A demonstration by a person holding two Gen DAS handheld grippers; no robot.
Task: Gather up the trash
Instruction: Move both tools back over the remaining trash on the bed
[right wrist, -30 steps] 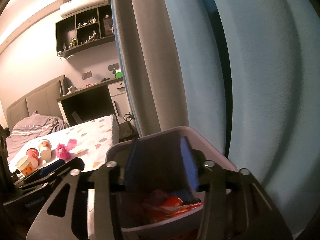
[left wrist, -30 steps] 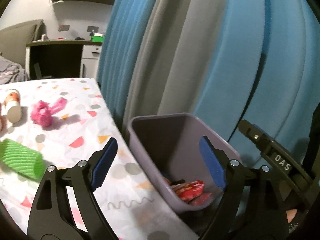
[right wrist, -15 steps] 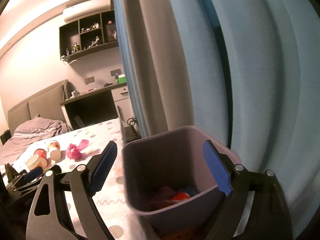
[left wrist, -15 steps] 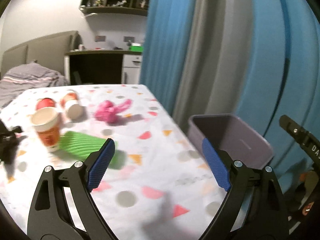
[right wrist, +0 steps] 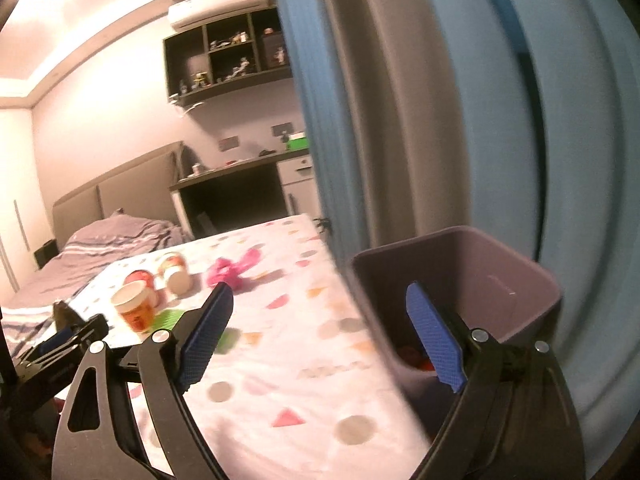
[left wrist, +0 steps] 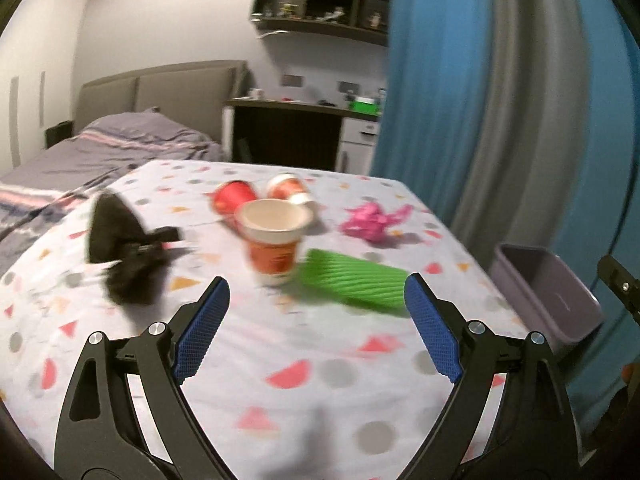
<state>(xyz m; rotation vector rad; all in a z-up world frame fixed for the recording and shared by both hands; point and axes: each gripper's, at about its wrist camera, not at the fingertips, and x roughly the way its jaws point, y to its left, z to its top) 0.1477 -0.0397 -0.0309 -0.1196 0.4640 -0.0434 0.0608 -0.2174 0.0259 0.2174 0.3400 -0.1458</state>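
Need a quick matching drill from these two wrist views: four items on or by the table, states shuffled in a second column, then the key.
1. paper cup
2. green sleeve
3. pink wrapper
4. grey bin

a. crumpled, near the curtain-side edge
b. upright, mouth open upward
c. beside the table, red trash inside
d. lying flat on its side

Pairs: 1-b, 2-d, 3-a, 4-c

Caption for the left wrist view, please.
Open left gripper faces a patterned table with paper cups, green sleeve, pink wrapper; bin at right.
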